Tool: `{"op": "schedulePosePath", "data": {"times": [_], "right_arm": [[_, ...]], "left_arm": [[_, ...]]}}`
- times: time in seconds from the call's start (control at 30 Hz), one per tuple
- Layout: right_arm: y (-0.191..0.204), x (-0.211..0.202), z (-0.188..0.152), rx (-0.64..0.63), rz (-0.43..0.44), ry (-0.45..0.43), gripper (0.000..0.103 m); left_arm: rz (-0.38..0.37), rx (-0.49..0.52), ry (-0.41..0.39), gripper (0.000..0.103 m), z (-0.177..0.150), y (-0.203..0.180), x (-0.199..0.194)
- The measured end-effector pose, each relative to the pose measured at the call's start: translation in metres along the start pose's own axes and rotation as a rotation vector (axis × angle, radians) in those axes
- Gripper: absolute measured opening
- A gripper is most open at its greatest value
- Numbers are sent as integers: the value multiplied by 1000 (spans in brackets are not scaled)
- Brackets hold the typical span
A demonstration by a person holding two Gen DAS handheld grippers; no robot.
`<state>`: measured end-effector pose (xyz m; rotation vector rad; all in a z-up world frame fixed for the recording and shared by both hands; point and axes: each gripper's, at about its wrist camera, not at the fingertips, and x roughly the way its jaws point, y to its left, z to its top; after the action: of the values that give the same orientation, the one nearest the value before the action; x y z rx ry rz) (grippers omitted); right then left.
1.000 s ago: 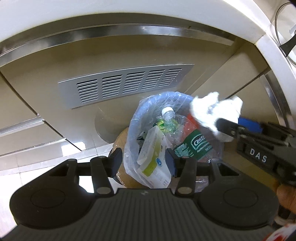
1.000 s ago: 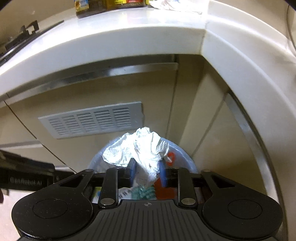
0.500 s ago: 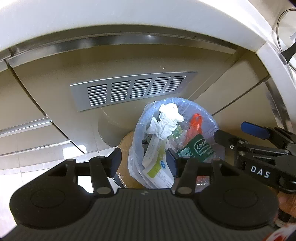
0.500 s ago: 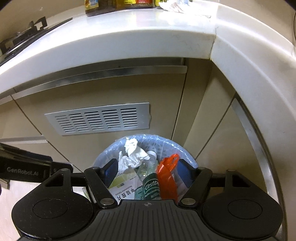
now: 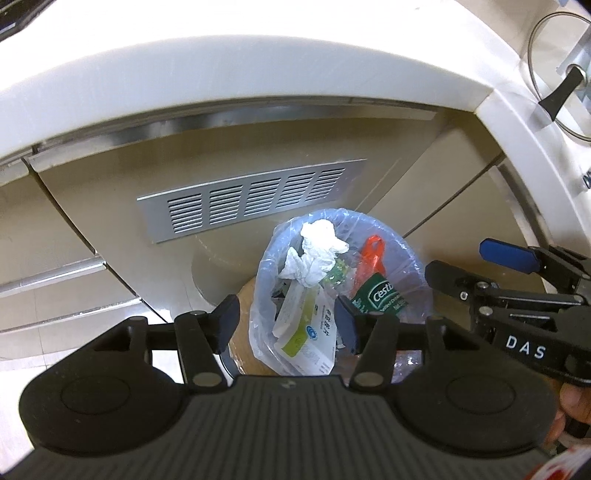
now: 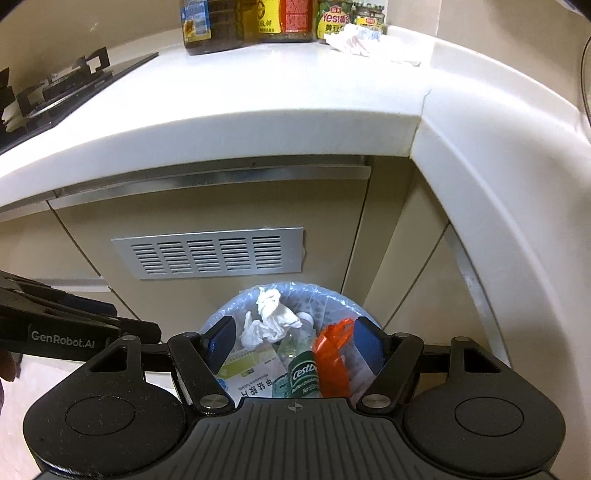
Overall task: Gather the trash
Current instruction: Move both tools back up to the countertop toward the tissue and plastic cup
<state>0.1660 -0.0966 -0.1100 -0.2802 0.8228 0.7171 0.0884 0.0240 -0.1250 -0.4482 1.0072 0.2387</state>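
The crumpled white tissue [image 5: 317,254] lies on top of the rubbish inside the trash bin [image 5: 417,266], a round bin lined with a bluish clear bag that stands on the floor against the beige cabinet, just below the metal vent grille [image 5: 251,199]. Around the tissue in the bin sit a clear bottle with a green label [image 6: 303,373], a red-orange plastic bag [image 6: 332,354] and a white-and-yellow-green carton [image 5: 299,325]. The left gripper [image 5: 286,326] hangs above the near side of the bin, jaws apart and gripping nothing; they have just been opening further, and between them only the carton and bag edge far below show through, with the tissue beyond and above the fingertips in the left wrist view. The right gripper [image 6: 295,347] is released too, its blue pads spread wide with nothing pressed between them after widening a moment ago; in its own view the tissue lies down in the bin between and just past the pads, nearer the left one, clear of both. In the left wrist view the right gripper reaches in from the right edge, beside the bin rim, apart from the tissue. On the white countertop [image 6: 258,110] above stand several jars [image 6: 280,18] and another crumpled white wad [image 6: 369,40], well away from both tongs.
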Motion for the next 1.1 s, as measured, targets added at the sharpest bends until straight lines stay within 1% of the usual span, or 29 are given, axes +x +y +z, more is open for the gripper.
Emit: {"op": "schedulePosePath", "data": {"times": [0.13, 0.27, 0.47, 0.67, 0.8, 0.87, 0.97, 1.1], "right_arm": [[-2, -4, 0, 4, -1, 47, 70], [-6, -7, -2, 28, -2, 80, 70], [-8, -14, -5, 35, -11, 81, 71], [-10, -20, -3, 31, -8, 83, 70], [-11, -27, 0, 26, 0, 78, 71], [-14, -37, 3, 33, 12, 49, 71], [-20, -58, 12, 49, 42, -44, 71], [-29, -77, 28, 56, 37, -138, 71]], "left_arm": [[-7, 20, -25, 58, 2, -3, -9], [-20, 32, -39, 59, 4, -6, -16], [-34, 57, -53, 61, 7, -12, -22], [-47, 66, -77, 67, 8, -16, -31], [-53, 61, -93, 68, 9, -18, -37], [-56, 58, -107, 68, 11, -20, -42], [-56, 63, -142, 69, 14, -24, -55], [-49, 71, -213, 74, 22, -30, -75]]}}
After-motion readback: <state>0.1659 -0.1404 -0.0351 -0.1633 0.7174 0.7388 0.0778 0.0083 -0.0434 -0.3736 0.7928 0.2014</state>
